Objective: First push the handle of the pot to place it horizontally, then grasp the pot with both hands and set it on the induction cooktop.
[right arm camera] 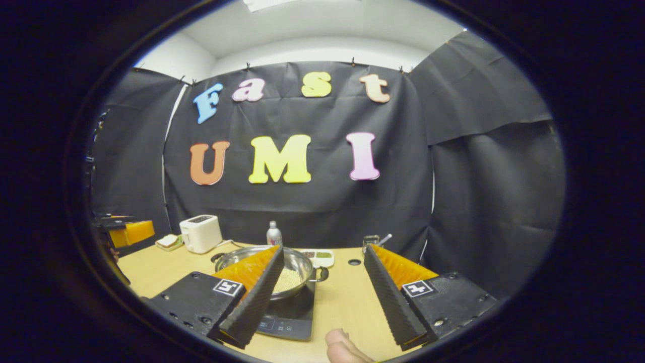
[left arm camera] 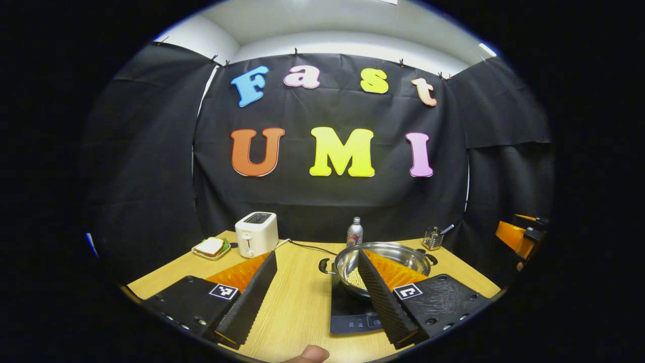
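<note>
A steel pot [left arm camera: 398, 254] with two small black side handles sits on the black induction cooktop [left arm camera: 350, 315], right of centre in the left gripper view. Pale grains lie in its bottom. My left gripper [left arm camera: 317, 253] is open and holds nothing; its right finger crosses in front of the pot. In the right gripper view the pot [right arm camera: 298, 263] and cooktop [right arm camera: 287, 317] lie to the left, partly behind the left finger. My right gripper [right arm camera: 324, 247] is open with bare table between its fingers. The pot's right handle [right arm camera: 322, 274] points sideways.
A white toaster [left arm camera: 257, 233], a plate with a sandwich [left arm camera: 211, 247], a bottle [left arm camera: 355, 233] and a utensil holder [left arm camera: 432, 238] stand along the table's back. A small white tray [right arm camera: 318, 257] lies behind the pot. A thumb [right arm camera: 342, 348] shows at the bottom edge.
</note>
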Demonstrator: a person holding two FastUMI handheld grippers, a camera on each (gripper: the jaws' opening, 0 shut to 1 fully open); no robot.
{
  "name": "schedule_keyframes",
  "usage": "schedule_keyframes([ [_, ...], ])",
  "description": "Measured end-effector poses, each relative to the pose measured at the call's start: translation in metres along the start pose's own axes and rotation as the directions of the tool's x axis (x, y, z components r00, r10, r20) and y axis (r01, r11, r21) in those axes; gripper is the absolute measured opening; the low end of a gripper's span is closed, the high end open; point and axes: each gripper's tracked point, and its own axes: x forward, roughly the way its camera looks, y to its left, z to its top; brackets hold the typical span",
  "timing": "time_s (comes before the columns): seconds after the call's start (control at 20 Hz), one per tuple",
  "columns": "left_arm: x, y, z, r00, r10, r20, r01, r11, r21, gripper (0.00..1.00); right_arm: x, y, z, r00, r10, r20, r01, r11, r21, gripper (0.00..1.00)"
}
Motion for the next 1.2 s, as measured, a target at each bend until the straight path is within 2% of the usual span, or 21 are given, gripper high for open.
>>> schedule_keyframes([
  [0.15, -0.040, -0.011, 0.033, 0.996, -0.048, 0.081, 0.050, 0.999, -0.020, 0.96, -0.037, -0.011, 0.027, 0.998, -0.055, 0.039, 0.055, 0.998, 0.017, 1.00],
  [0.25, -0.062, -0.004, 0.051, 0.992, -0.045, 0.119, 0.048, 0.999, -0.026, 0.95, -0.058, -0.017, 0.039, 0.996, -0.081, 0.038, 0.080, 0.996, 0.036, 1.00],
  [0.5, -0.088, 0.005, 0.075, 0.987, -0.043, 0.156, 0.055, 0.996, -0.072, 0.95, -0.099, -0.014, 0.082, 0.989, -0.071, 0.131, 0.069, 0.997, 0.024, 1.00],
  [0.7, -0.090, 0.010, 0.072, 0.989, -0.010, 0.148, 0.016, 0.999, -0.041, 0.95, -0.132, -0.008, 0.103, 0.973, -0.047, 0.225, 0.034, 0.998, 0.059, 1.00],
  [0.95, -0.105, -0.005, 0.071, 0.982, 0.005, 0.187, -0.019, 0.997, 0.075, 0.95, -0.153, -0.029, 0.103, 0.962, -0.078, 0.261, 0.064, 0.996, 0.059, 0.99],
  [1.0, -0.107, -0.013, 0.068, 0.982, -0.006, 0.186, -0.008, 0.997, 0.075, 0.84, -0.150, -0.029, 0.100, 0.965, -0.079, 0.252, 0.065, 0.996, 0.062, 0.99],
  [1.05, -0.110, -0.019, 0.069, 0.982, -0.019, 0.188, 0.006, 0.997, 0.071, 0.95, -0.149, -0.031, 0.095, 0.969, -0.077, 0.236, 0.063, 0.996, 0.065, 1.00],
  [1.2, -0.113, -0.026, 0.070, 0.980, -0.049, 0.193, 0.039, 0.998, 0.056, 0.96, -0.141, -0.041, 0.082, 0.978, -0.088, 0.190, 0.077, 0.995, 0.066, 0.99],
])
